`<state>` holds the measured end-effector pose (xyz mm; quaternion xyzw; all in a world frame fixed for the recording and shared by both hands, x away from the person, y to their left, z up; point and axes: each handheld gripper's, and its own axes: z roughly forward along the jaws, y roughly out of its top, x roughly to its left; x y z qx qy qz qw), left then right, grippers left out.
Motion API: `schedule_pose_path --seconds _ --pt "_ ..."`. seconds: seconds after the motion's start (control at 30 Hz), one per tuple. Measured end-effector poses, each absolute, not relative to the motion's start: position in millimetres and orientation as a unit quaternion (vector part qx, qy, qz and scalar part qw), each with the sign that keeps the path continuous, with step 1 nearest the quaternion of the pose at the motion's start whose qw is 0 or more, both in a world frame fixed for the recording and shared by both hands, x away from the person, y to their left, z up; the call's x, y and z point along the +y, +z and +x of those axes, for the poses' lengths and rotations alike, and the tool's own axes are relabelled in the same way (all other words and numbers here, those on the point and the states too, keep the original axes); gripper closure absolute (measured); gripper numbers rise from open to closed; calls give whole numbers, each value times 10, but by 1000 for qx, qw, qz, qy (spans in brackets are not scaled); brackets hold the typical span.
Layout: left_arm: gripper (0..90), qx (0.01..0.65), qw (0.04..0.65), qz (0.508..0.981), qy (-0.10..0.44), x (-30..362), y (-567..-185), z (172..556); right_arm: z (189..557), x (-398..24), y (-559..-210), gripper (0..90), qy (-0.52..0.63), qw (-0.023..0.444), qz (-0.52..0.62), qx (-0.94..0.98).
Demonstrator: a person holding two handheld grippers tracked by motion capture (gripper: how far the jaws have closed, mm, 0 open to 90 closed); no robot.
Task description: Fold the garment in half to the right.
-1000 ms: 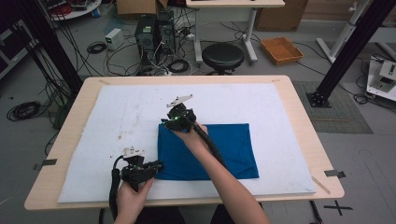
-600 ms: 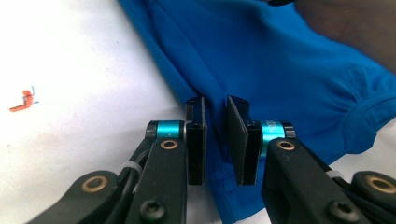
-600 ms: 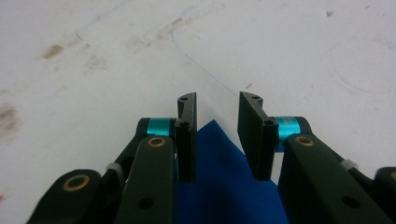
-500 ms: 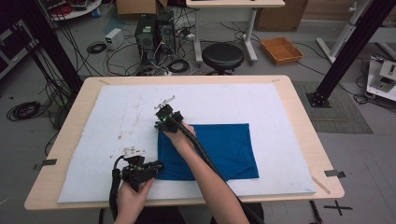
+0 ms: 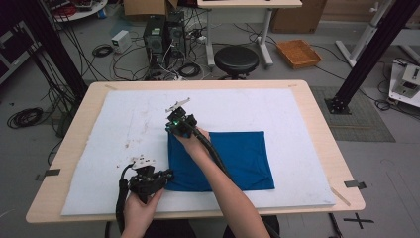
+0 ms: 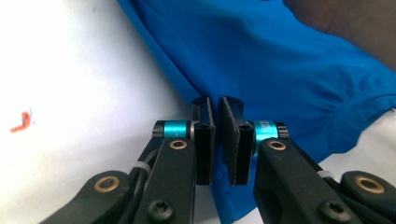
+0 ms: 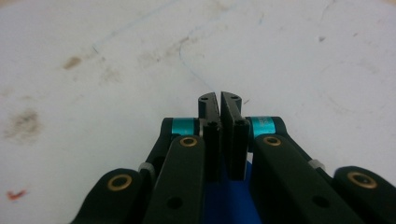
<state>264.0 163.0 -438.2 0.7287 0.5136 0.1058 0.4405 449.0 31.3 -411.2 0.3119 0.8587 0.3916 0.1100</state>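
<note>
Pretty sure I'm driving this in a lab, computer towers (image 5: 161,37) on the floor, cable tangles (image 5: 106,49) everywhere, black frame posts (image 5: 376,47), round stool (image 5: 236,59), padded surface (image 5: 124,129)

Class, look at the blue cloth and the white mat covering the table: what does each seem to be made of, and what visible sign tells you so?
Blue cloth: probably a soft knit fabric, matte; it lies limp, with gentle wrinkles and a stitched hem, seen in the left gripper view.
White mat: seemingly a felt-like or foam sheet, matte and slightly grainy, marked with brownish stains; the exact material is unclear.
</note>
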Motion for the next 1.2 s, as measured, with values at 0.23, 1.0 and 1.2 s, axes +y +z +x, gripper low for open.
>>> schedule_pose_path --seconds 0.23,1.0,1.2 --pt "840 478 461 738 120 1458 -4162 2590 4471 1 -3856 878 438 90 313 838" --pt "842 387 498 774 54 -42 -4030 2873 4477 -1842 -3570 878 456 112 330 819" --pt "841 382 487 784 41 -411 -4136 2941 4488 -2099 -3658 879 431 117 341 827"
